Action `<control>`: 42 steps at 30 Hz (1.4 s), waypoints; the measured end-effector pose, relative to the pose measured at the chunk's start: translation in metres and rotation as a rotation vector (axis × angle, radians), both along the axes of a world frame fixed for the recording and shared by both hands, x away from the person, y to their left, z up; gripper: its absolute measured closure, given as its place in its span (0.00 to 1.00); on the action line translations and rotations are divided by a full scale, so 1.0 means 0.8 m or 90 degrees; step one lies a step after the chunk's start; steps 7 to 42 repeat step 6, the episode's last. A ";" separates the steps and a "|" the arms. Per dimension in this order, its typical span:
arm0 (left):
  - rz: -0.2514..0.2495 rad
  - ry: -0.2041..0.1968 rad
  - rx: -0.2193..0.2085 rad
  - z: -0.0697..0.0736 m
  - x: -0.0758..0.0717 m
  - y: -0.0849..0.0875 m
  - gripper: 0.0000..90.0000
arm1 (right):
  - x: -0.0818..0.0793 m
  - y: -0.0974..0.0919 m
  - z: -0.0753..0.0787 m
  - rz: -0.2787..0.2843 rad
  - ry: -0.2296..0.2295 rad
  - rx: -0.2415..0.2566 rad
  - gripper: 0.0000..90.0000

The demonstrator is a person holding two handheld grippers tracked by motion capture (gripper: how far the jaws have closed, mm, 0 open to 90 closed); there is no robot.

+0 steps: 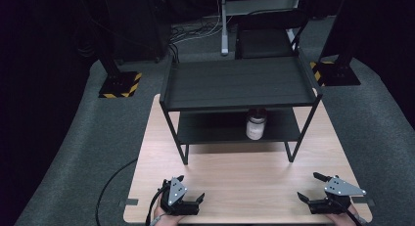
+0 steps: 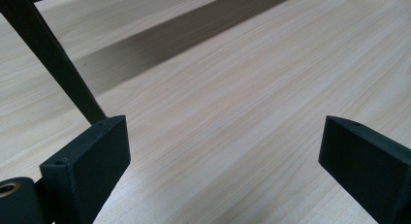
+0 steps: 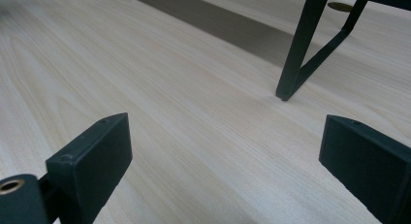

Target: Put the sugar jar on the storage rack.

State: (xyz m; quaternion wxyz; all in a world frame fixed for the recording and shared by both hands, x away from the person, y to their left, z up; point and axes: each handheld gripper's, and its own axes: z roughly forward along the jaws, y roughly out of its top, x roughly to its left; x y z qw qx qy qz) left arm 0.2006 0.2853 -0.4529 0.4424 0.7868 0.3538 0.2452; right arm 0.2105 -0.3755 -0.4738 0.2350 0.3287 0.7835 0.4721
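Down at the near edge of the table (image 1: 235, 187), both tools are parked — the left gripper (image 1: 188, 189) at about seven o'clock, the right gripper (image 1: 313, 187) at about five, well apart from each other. Jaws spread wide on both, nothing between them; each gripper view looks out over bare pale wood past two black jaws standing open. Looks like the very start: nothing picked up, nothing touched, and the whole reach is still to come. Moving up the table, the black shelf rack (image 1: 240, 81) stands toward twelve o'clock, one of its slim legs (image 3: 295, 49) planted on the wood ahead of the right gripper. And there's the likely target — a small white jar (image 1: 256, 124) with a dark lid, upright on the rack's lower shelf, tucked under the top shelf just right of centre, far from both tools. It seems to carry a label, but the print is too small to read. Beyond, grey floor and stand bases striped yellow and black.
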 end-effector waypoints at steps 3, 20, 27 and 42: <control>-0.001 0.001 0.002 0.000 0.001 0.000 0.05 | 0.000 0.000 0.000 0.001 0.000 0.000 0.04; -0.001 0.001 0.001 0.000 0.001 0.000 0.05 | 0.000 -0.001 0.000 -0.001 0.000 0.001 0.04; -0.001 0.001 0.001 0.000 0.001 0.000 0.05 | 0.000 -0.001 0.000 -0.001 0.000 0.001 0.04; -0.001 0.001 0.001 0.000 0.001 0.000 0.05 | 0.000 -0.001 0.000 -0.001 0.000 0.001 0.04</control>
